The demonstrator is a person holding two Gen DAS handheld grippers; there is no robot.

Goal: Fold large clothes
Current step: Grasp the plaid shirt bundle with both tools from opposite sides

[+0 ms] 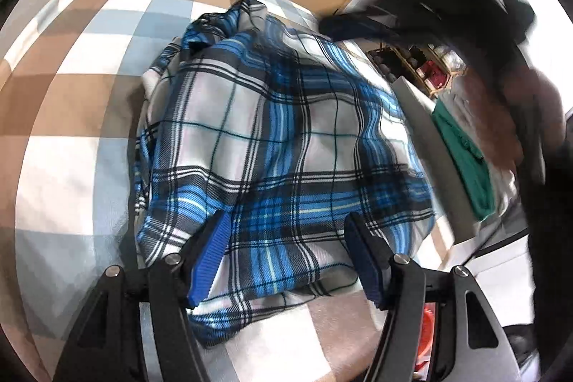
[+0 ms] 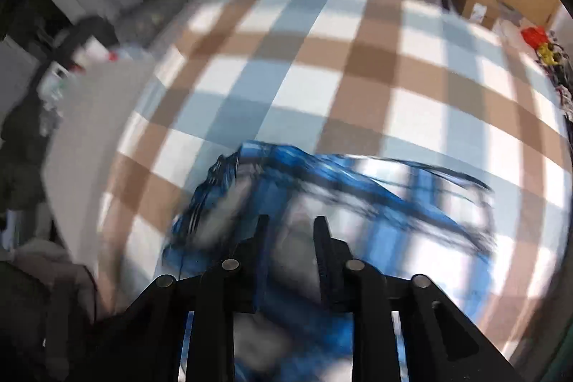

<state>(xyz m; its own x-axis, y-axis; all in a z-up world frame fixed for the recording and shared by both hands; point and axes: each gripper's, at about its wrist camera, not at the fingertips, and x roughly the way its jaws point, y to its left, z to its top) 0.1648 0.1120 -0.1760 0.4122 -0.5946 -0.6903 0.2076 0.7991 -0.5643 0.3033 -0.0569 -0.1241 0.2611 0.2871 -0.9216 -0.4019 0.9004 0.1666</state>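
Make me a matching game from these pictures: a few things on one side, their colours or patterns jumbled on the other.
Things:
1. shirt
2. bedcover
3. left gripper pads
4. cloth at the right edge

Looks:
A. plain green
B. big brown, white and pale blue squares
C. ribbed blue
D. blue, white and black plaid

Pairs: 1-D, 2-B, 3-C, 4-A

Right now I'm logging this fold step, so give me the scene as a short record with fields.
garment: blue plaid shirt, bunched, not flat
surface: checked bedcover in brown, white and pale blue
left gripper: open, fingers astride the shirt's near edge
right gripper: over the shirt, grip unclear from blur
beside bed: green cloth
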